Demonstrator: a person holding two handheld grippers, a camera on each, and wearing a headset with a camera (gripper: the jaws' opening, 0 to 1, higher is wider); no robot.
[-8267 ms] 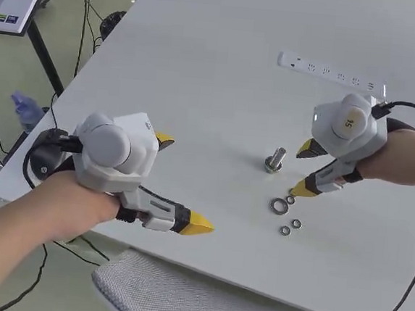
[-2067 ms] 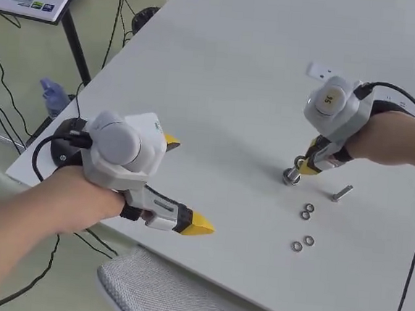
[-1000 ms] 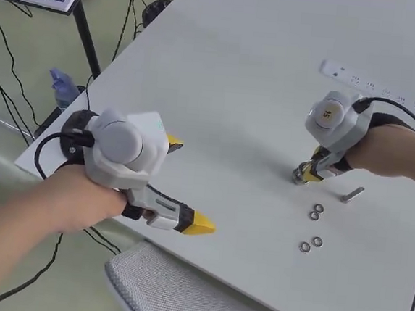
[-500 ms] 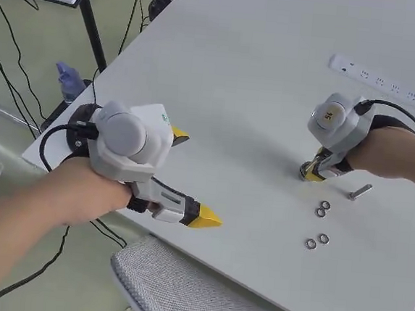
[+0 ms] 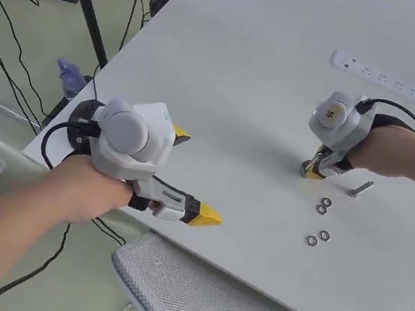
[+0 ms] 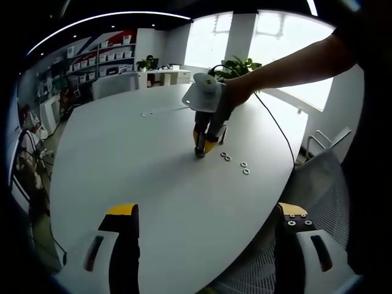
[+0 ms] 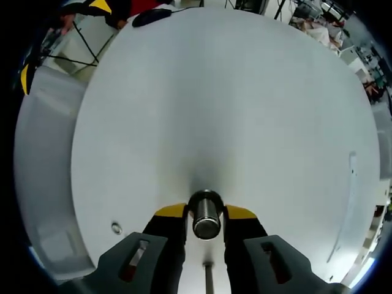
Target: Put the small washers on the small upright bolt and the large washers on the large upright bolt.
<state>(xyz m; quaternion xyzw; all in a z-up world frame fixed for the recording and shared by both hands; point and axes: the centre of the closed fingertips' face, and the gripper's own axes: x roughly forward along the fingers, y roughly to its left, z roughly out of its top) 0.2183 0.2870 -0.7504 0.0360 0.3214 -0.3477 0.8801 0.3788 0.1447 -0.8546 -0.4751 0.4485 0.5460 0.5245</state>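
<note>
White table (image 5: 235, 92), power strip (image 5: 385, 76), shelves (image 6: 104, 52), right gripper (image 5: 311, 172) clamping large bolt (image 7: 206, 223)

Smooth, matt white tabletop (image 5: 256, 94), even all over. Large steel bolt (image 7: 206, 223): bright bare metal, glossy on its rounded end, set between the matt yellow plastic tips of the right gripper (image 7: 206, 212). Same make on the left gripper (image 6: 206, 211): smooth white plastic shell, satin black mid-section, matt yellow tips. Four small shiny metal washers (image 5: 311, 241) and a small grey metal bolt (image 5: 361, 188) at 4 o'clock in the head view. Grey woven mesh chair cloth (image 5: 175, 276) at 6 o'clock, coarse and dull. Smooth white plastic power strip (image 5: 385, 78) at 1 o'clock.
</note>
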